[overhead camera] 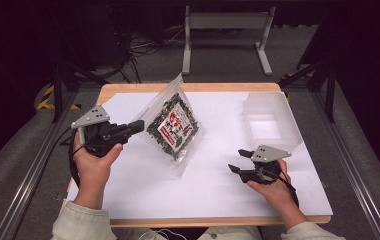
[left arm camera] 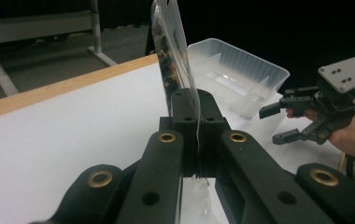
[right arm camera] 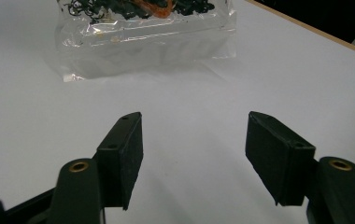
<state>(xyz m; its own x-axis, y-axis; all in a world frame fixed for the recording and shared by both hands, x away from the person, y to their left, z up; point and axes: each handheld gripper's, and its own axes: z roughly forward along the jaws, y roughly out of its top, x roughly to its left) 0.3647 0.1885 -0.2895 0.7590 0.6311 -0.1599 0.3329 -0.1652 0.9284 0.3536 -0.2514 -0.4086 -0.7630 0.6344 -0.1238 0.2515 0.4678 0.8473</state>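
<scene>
A clear plastic bag [overhead camera: 173, 125] of dark small parts with a red and white label stands tilted over the white table top, one edge lifted. My left gripper [overhead camera: 139, 126] is shut on the bag's left edge; in the left gripper view the bag [left arm camera: 171, 60] rises edge-on from between the closed jaws. My right gripper [overhead camera: 239, 161] rests near the table's right front, open, nothing between its fingers. In the right gripper view the bag's lower end [right arm camera: 143, 32] lies on the table ahead of the spread jaws. The right gripper [left arm camera: 283, 123] is also seen from the left gripper view.
A translucent plastic bin [overhead camera: 270, 120] stands at the back right of the white table [overhead camera: 218, 185]; the same bin [left arm camera: 241, 74] sits beyond the bag. A metal frame stand [overhead camera: 225, 30] is on the floor behind the table. Cables lie on the floor at the back left.
</scene>
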